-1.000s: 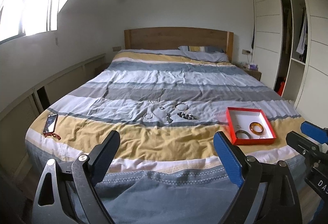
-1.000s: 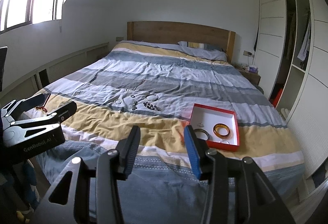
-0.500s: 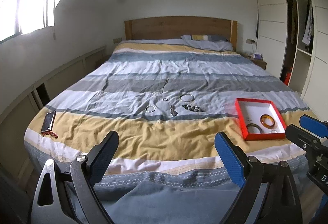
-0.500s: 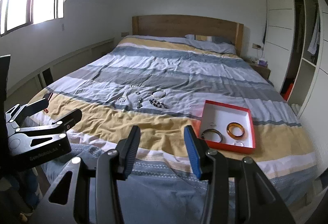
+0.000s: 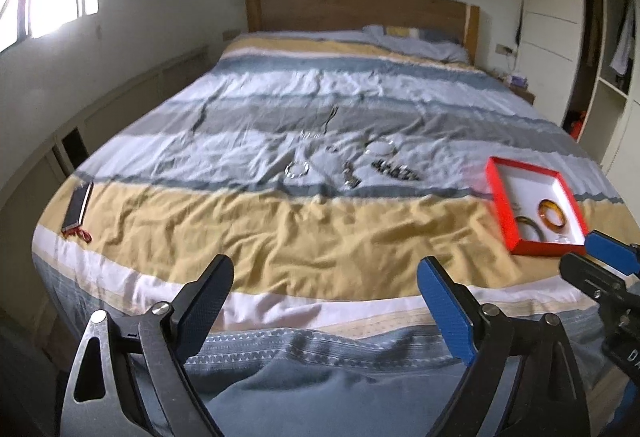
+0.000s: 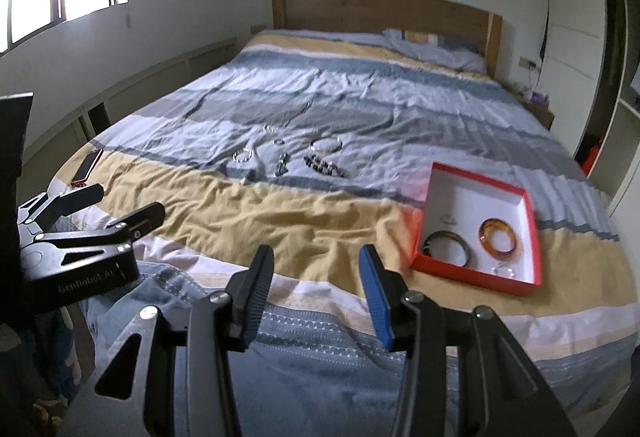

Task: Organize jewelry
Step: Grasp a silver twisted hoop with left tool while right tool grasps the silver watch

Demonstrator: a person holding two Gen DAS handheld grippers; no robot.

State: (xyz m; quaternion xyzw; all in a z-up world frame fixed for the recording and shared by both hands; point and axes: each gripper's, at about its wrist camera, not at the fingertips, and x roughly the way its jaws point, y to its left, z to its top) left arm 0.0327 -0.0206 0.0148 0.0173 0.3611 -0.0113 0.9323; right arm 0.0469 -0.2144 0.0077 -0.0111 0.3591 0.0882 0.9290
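Several loose pieces of jewelry lie mid-bed on the striped duvet: a silver bracelet (image 5: 297,169), a bangle (image 5: 380,147), a dark beaded bracelet (image 5: 394,169) and a thin necklace (image 5: 320,131). The bead bracelet also shows in the right wrist view (image 6: 325,165). A red box (image 5: 505,213) at the right holds an amber bangle (image 6: 499,233) and a dark bangle (image 6: 446,247). My left gripper (image 5: 325,301) is wide open and empty at the foot of the bed. My right gripper (image 6: 316,287) is open and empty, left of the red box (image 6: 472,273).
A phone with a red cord (image 5: 78,209) lies at the bed's left edge. A wooden headboard (image 5: 360,11) and pillow are at the far end. A wardrobe (image 5: 560,17) stands to the right, a low ledge along the left wall.
Both grippers have moved forward toward the bed; the jewelry and the red box appear closer and larger. Jaw openings are unchanged.
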